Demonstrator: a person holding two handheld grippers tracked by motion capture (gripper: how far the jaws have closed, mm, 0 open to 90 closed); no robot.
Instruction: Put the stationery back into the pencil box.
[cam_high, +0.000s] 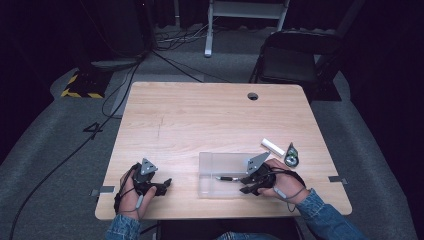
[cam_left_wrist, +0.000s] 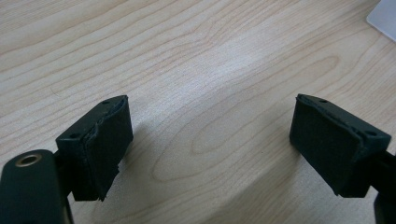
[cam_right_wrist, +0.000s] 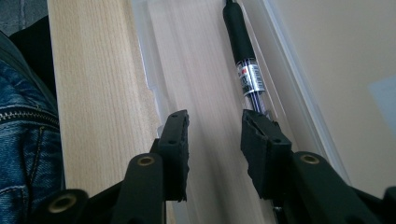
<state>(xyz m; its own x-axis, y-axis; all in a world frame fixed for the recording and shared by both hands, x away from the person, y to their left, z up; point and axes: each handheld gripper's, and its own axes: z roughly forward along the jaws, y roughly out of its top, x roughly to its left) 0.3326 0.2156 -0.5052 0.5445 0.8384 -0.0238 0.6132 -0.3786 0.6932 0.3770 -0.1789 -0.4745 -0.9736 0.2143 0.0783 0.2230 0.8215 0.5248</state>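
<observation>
Two items beside clear box.

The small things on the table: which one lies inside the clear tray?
The pen, lying in the clear tray just ahead of the right gripper. The white tube and the small dark thing lie outside it.

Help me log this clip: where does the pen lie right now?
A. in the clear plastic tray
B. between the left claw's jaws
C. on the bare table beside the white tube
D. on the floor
A: the pen lies inside the clear plastic tray, just ahead of the right claw, whose jaws stand apart.
</observation>
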